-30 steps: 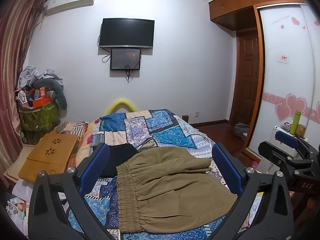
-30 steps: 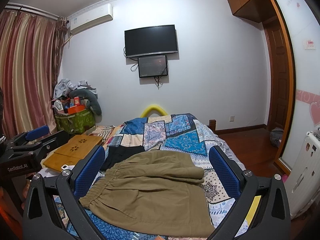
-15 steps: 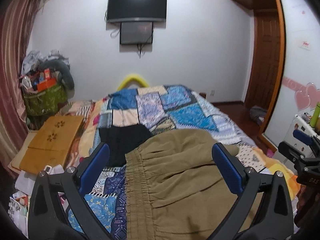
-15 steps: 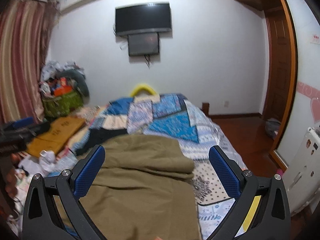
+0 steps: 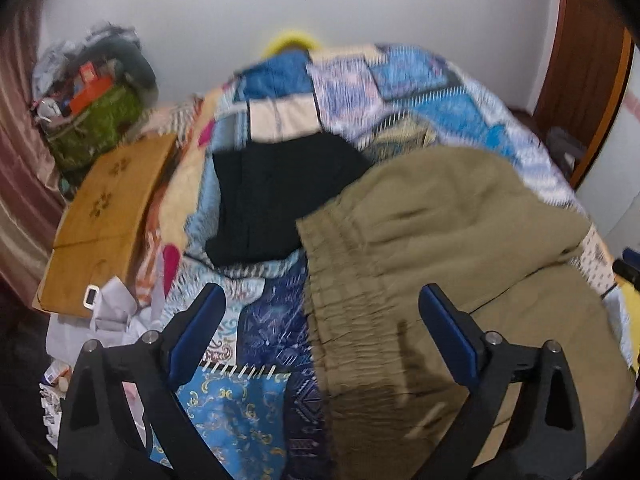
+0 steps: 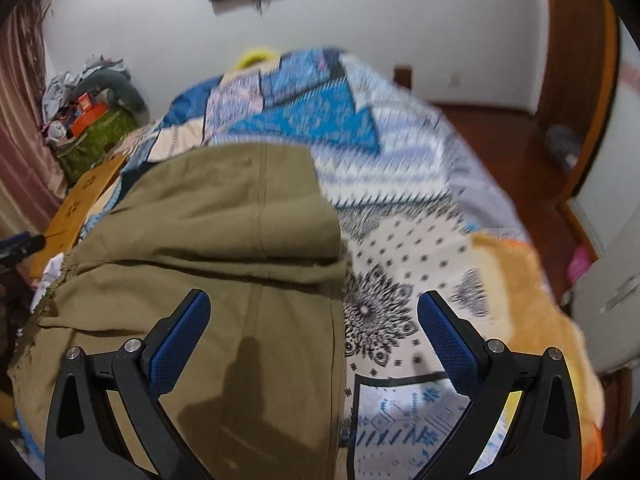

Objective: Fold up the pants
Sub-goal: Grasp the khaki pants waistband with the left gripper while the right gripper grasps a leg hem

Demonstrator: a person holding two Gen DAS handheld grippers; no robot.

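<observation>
wooden lap desk (image 5: 108, 216) lies at far left, beside the bed. black garment (image 5: 276, 196) lies on the patchwork quilt (image 5: 248, 404), touching the olive pants (image 5: 432, 248). left gripper (image 5: 322, 332): fingers apart, above the elastic waistband. right gripper (image 6: 314, 334): fingers apart, holding nothing, above the pants' right edge, which is folded over.

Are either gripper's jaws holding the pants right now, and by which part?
Nothing is held. Left gripper hangs open over the waistband of the olive pants; right gripper hangs open above their side edge.
</observation>
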